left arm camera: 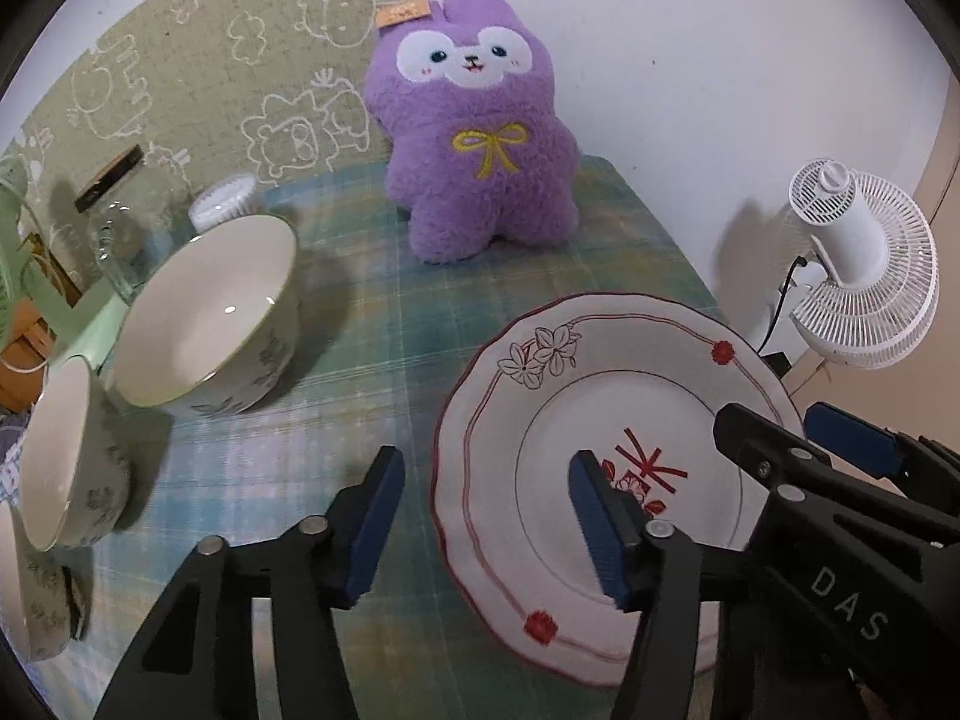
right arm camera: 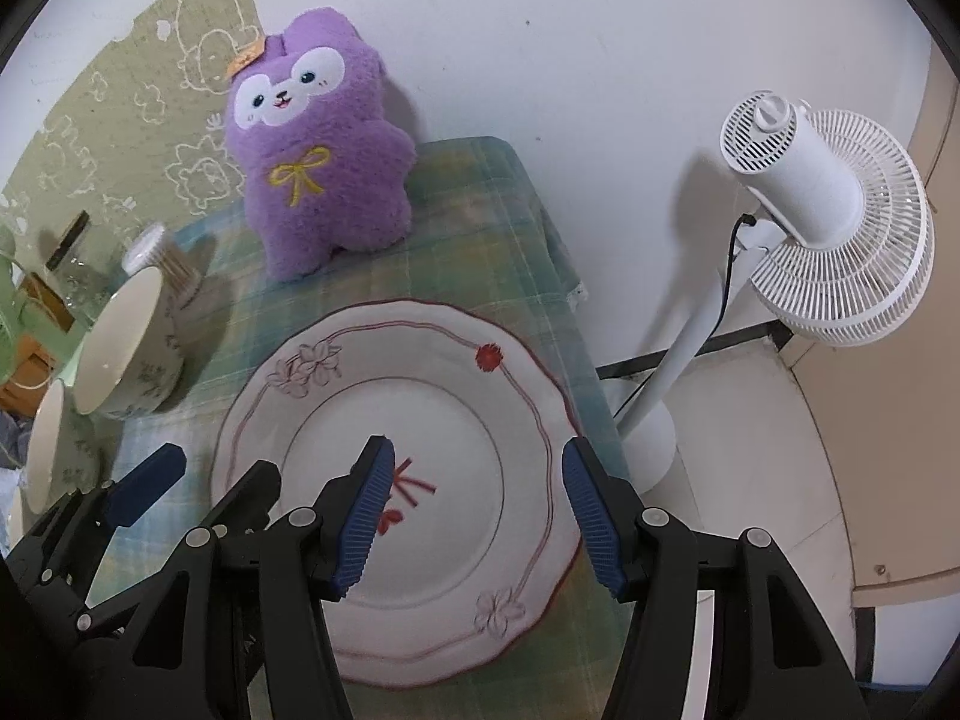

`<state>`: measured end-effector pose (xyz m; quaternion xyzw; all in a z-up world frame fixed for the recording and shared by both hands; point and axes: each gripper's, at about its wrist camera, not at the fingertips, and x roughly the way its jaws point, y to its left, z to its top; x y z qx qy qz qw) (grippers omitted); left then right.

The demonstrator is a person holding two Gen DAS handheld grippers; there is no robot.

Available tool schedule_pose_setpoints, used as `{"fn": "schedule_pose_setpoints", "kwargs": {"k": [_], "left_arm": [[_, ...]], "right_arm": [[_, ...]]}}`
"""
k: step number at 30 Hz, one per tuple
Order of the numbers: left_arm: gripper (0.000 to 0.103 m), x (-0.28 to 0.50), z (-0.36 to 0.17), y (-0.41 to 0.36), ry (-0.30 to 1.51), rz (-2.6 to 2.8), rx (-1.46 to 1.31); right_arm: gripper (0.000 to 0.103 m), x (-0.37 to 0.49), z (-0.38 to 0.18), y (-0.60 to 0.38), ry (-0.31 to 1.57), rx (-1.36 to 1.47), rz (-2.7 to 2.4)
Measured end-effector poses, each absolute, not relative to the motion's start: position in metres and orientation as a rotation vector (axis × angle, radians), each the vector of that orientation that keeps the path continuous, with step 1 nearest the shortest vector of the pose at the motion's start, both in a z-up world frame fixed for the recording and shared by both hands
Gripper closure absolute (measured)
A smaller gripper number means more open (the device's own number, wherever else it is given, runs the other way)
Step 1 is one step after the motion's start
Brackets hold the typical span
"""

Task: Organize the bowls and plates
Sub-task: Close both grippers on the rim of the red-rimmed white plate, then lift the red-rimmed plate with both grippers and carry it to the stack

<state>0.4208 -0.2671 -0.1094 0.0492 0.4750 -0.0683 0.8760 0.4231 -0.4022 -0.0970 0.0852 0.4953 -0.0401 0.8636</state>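
Left gripper [left arm camera: 486, 516]: nearest the left wrist camera, jaws spread wide, nothing between them. Its blue-padded fingers [left arm camera: 375, 531] straddle the left rim of the plate [left arm camera: 606, 384]; one is over the tablecloth, the other over the plate's well. Whether either touches the plate cannot be told.

Right gripper [right arm camera: 474, 516]: jaws likewise wide apart and holding nothing. One finger is over the plate's centre, the other over its right rim, near the table edge. In the left wrist view the right gripper enters from the lower right, over the plate's right side.

Plate: white, scalloped red-lined rim, flower motifs, red mark at centre. It lies flat on the green plaid tablecloth [left arm camera: 372, 324] at the near right part of the table, beneath both grippers.

Bowls: a large bowl [left arm camera: 204, 312], white inside with a floral exterior, stands left of the plate and well apart from it. A second bowl [left arm camera: 60, 450] of the same pattern sits just beside it, nearer the left edge. More floral crockery shows at the far lower left, cut off by the frame.

Other items: purple plush toy [left arm camera: 474, 126] upright at the table's back against the wall; glass jar [left arm camera: 120, 222] behind the large bowl; white standing fan [right arm camera: 828, 210] on the floor right of the table.
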Motion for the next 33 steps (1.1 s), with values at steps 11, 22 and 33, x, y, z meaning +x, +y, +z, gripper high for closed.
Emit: {"fn": "schedule_pose_setpoints", "kwargs": {"k": [11, 22, 33], "left_arm": [[0.054, 0.432, -0.117, -0.271, 1.013, -0.142, 0.097], [0.056, 0.431, -0.12, -0.279, 1.001, -0.114, 0.188], [0.065, 0.434, -0.124, -0.272, 1.039, -0.091, 0.157]], "right_arm": [[0.048, 0.431, -0.106, -0.407, 1.039, 0.13, -0.134], [0.056, 0.43, -0.118, -0.411, 1.078, 0.143, -0.155], [0.062, 0.431, -0.126, -0.409, 1.097, 0.119, -0.164]]}}
